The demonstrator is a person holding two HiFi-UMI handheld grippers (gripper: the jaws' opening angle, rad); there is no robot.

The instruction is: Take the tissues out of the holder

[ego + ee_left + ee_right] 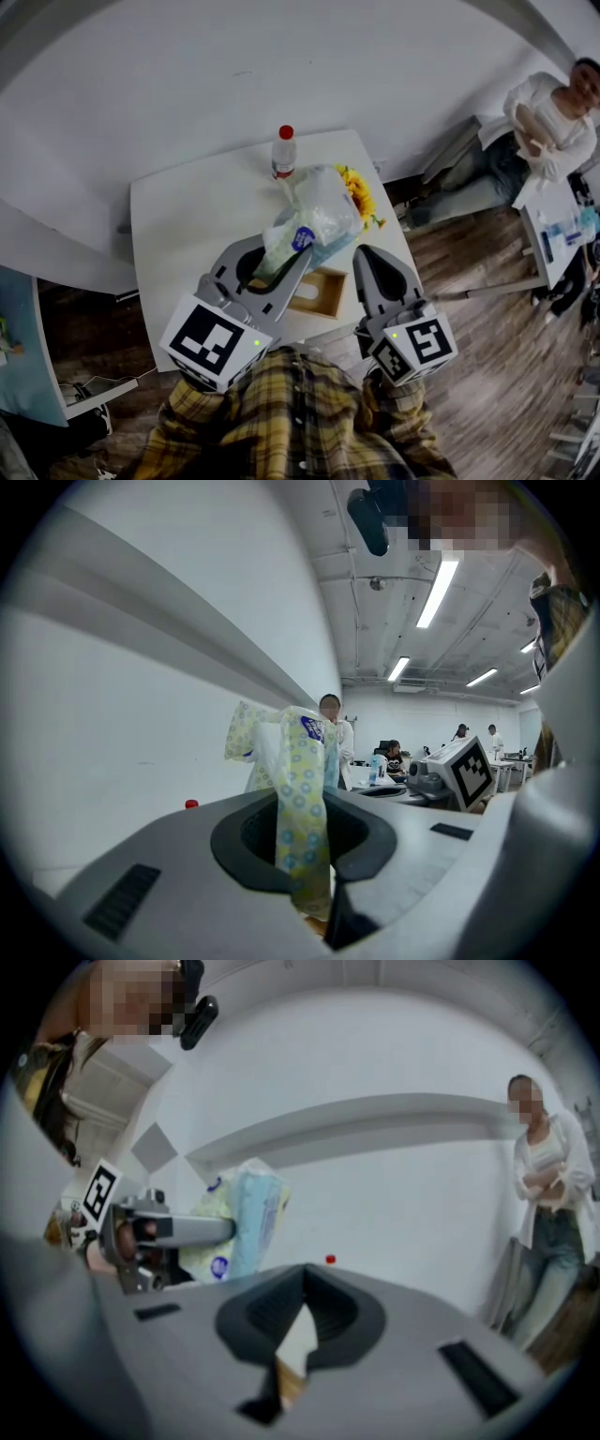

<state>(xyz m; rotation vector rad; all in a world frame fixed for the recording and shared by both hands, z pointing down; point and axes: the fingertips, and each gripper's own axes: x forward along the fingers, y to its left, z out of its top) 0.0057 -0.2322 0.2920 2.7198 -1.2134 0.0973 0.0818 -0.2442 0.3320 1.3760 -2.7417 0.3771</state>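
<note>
Plastic-wrapped tissue pack [314, 225] is up in the air, clear of the wooden holder [319, 292] and just above and behind it. Left tool [272, 267] is pinching the pack's patterned wrapper at the lower end; in the left gripper view the wrapper [302, 808] runs straight down through the narrow gap between the jaws. Right tool [367, 255] is pressed together with nothing in it, tips meeting in the right gripper view [302, 1274]. It sits just right of the holder, apart from the pack [239, 1227]. The holder rests near the front edge of the white table [169, 225]. Red-capped bottle [284, 155] stands at the far edge, yellow sunflower [358, 192] beside the pack. A person [548, 122] sits off to the right, arms folded.
</note>
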